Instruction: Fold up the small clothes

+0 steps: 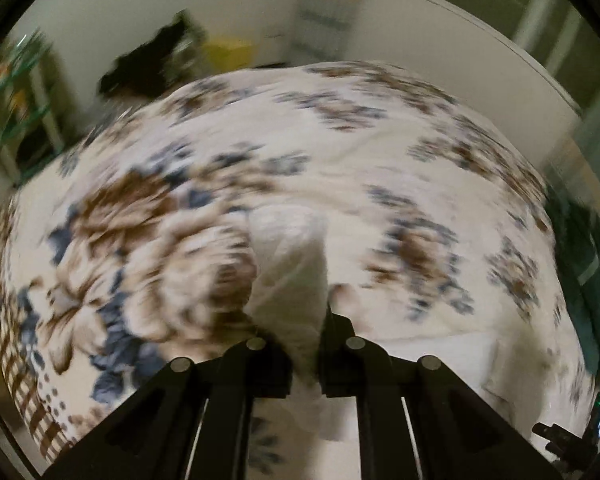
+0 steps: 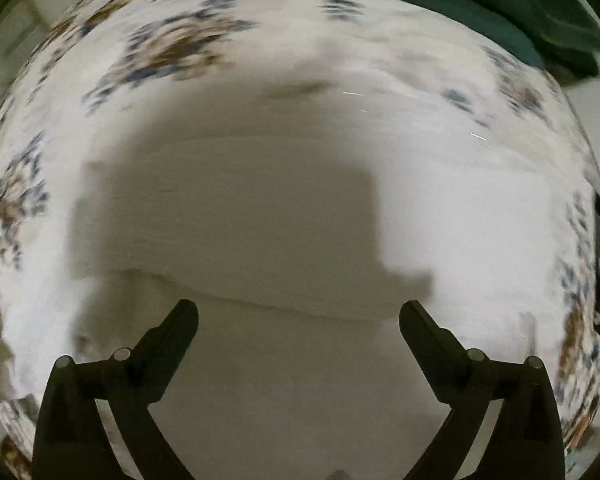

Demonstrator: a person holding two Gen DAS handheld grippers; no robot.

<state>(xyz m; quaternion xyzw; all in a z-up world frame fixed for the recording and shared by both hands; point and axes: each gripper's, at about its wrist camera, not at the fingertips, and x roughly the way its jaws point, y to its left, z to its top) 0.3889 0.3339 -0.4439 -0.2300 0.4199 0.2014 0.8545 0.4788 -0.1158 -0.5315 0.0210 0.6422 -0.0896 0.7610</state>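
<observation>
In the left wrist view my left gripper [image 1: 304,344] is shut on a fold of a white garment [image 1: 290,256], which rises between the fingers above the flowered bed cover [image 1: 148,216]. In the right wrist view my right gripper [image 2: 299,314] is open and empty, its fingers spread wide just above the flat white garment [image 2: 440,208]. A fold edge of that garment [image 2: 284,304] runs across right in front of the fingertips. Both views are blurred by motion.
A dark green cloth lies at the bed's edge, at the right in the left wrist view [image 1: 588,280] and at the top right in the right wrist view [image 2: 500,4]. A dark object [image 1: 148,60] and a shelf [image 1: 16,92] stand past the far side of the bed.
</observation>
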